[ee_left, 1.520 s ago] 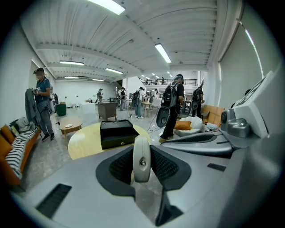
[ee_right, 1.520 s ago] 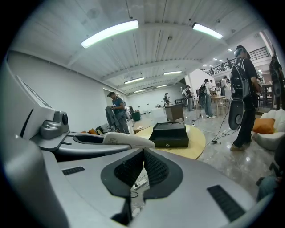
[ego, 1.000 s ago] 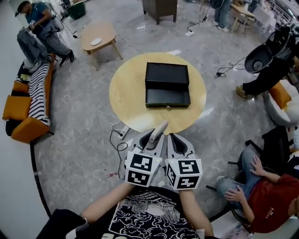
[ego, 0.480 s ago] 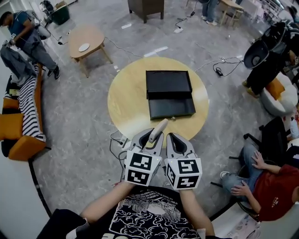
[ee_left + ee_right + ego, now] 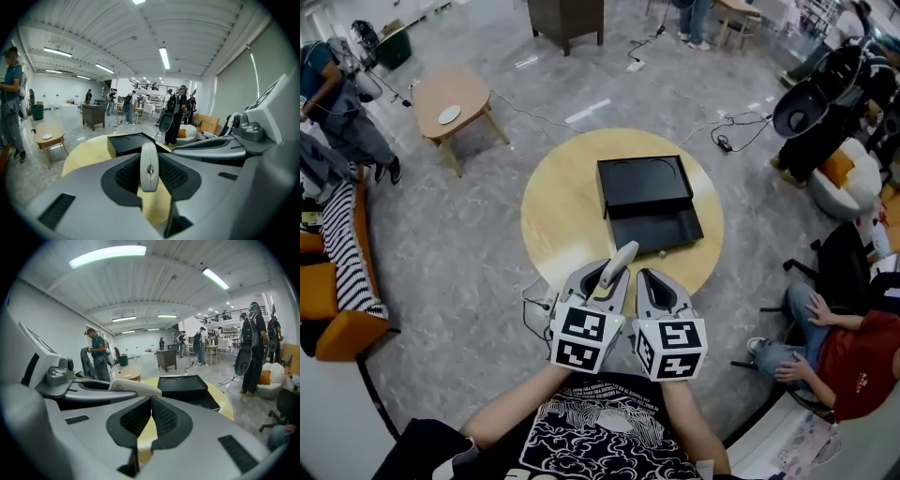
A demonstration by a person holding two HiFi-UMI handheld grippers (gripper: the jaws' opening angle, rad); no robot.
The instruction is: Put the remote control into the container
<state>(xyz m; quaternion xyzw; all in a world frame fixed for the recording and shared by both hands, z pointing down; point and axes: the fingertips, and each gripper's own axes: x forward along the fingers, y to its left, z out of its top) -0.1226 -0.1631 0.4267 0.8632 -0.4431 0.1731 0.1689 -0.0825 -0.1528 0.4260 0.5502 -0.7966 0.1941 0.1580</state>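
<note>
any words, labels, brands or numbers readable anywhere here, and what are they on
No text can be read in any view.
Remote control: a small grey mark, too blurred to read.
Cubes on the left gripper and right gripper: black-and-white square markers, no words.
Black T-shirt: white graphic, no legible letters.
Seated person's red shirt: tiny white print, too small to read.

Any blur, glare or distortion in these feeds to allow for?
Head view: sharp, evenly lit; remote control and container clear. Left gripper view: heavy fisheye, dark corners, remote control sharp between jaws. Right gripper view: same fisheye, ceiling lamp blown out.
</note>
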